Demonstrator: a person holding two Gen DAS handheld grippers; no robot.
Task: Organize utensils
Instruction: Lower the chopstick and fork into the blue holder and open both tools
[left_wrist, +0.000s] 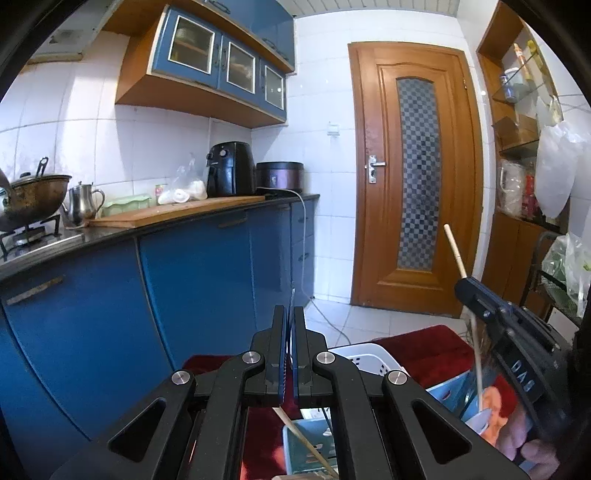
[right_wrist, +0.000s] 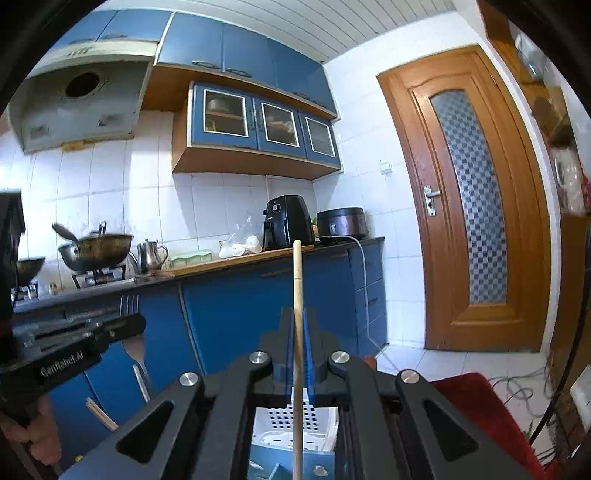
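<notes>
My left gripper (left_wrist: 290, 314) is shut on a metal fork, seen edge-on as a thin sliver (left_wrist: 293, 299) between the pads. In the right wrist view the same gripper (right_wrist: 127, 325) holds the fork (right_wrist: 130, 308) tines up, handle hanging below. My right gripper (right_wrist: 298, 317) is shut on a wooden chopstick (right_wrist: 297, 280) that stands upright. In the left wrist view that gripper (left_wrist: 466, 286) shows with the chopstick (left_wrist: 455, 251) sticking up and down through it. A white perforated basket (right_wrist: 295, 421) lies below both grippers; it also shows in the left wrist view (left_wrist: 365, 360).
A red cloth (left_wrist: 424, 350) covers the surface under the basket. A light blue box (left_wrist: 306, 443) and a loose chopstick (left_wrist: 295, 432) lie below. Blue kitchen cabinets (left_wrist: 184, 288), a counter with wok (left_wrist: 29, 199), kettle and air fryer, and a wooden door (left_wrist: 417, 177) stand beyond.
</notes>
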